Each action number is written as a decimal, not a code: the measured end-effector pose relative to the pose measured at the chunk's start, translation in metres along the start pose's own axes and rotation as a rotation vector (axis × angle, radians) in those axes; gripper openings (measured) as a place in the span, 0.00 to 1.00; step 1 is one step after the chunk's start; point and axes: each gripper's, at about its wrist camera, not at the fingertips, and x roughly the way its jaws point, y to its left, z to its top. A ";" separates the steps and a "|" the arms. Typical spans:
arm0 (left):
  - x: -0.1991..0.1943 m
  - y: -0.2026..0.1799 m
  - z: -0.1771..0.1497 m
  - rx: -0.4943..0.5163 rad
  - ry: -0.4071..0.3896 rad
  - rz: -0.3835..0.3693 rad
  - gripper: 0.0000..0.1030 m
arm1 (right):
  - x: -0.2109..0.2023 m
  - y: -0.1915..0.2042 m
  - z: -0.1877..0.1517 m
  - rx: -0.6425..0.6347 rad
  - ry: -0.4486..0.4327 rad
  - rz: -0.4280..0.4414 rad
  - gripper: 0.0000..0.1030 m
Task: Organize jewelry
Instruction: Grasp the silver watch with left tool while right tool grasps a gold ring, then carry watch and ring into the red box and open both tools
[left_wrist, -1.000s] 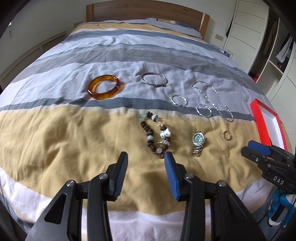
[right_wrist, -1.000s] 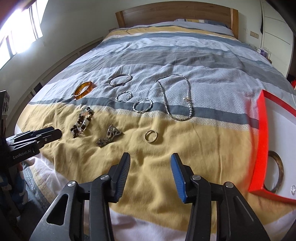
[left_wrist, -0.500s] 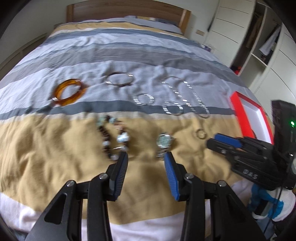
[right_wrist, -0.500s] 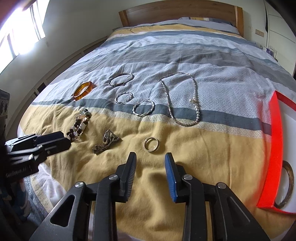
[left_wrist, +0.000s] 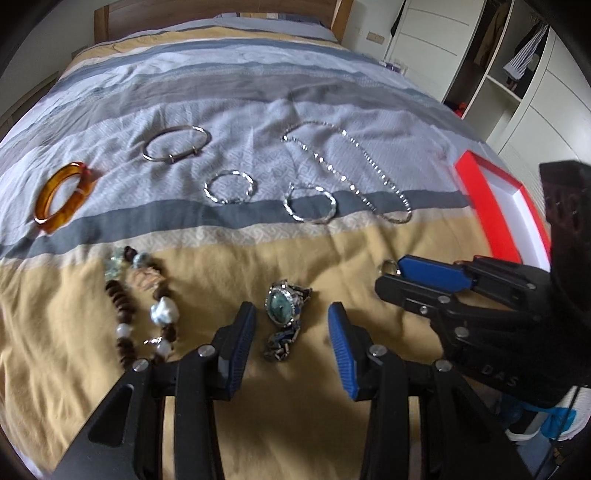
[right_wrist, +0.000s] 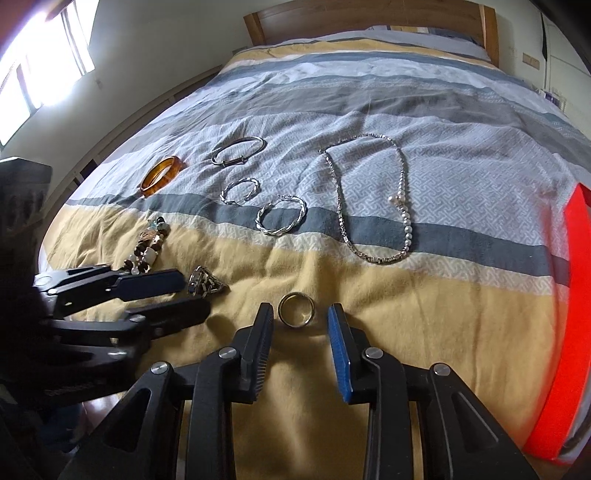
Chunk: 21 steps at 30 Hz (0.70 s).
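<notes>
Facing each target: both grippers sit low over the yellow band of the bedspread (right_wrist: 424, 332), each lined up on its own piece.
Right gripper (right_wrist: 300, 325): fingers parted somewhat wider than the ring, holding nothing; the black finger stands left of the ring, the blue one right.
Ring (right_wrist: 296, 309): lies flat on the bed just past the fingertips, centred in the gap and touching neither finger as far as I can judge.
Left gripper (left_wrist: 291, 325): fingers wide apart and empty, one on each side of the watch.
Wristwatch (left_wrist: 282, 308): the green dial lies between the fingertips, a little nearer the left finger; its metal band runs near-to-far along the gap, so the fingers would close across its narrow width.
Nearer hand: the right gripper is nearer the ring, the left nearer the watch; in the left view the right gripper's tips reach in from the right and partly cover the ring.
Red tray (right_wrist: 565, 325): at the right edge of the bed, on the right gripper's side, the likely place for the pieces.
Left alone, farther up the bed: beaded bracelet (left_wrist: 142, 302), amber bangle (left_wrist: 61, 199), silver bangle (left_wrist: 175, 147), two twisted silver hoops (left_wrist: 229, 188), chain necklace (right_wrist: 369, 199).
Judgement: the ring needs only a short drop and a squeeze; being flat and thin, it could slip on the soft cloth.
</notes>
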 end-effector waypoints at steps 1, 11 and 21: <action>0.003 0.000 0.001 0.002 0.002 0.001 0.38 | 0.001 0.000 0.000 -0.001 0.000 0.002 0.30; 0.019 0.000 0.004 0.017 0.007 0.018 0.32 | 0.009 -0.004 0.000 -0.004 0.004 -0.003 0.28; 0.003 -0.001 0.002 -0.010 0.006 0.013 0.12 | -0.014 -0.006 -0.005 0.038 -0.012 0.001 0.20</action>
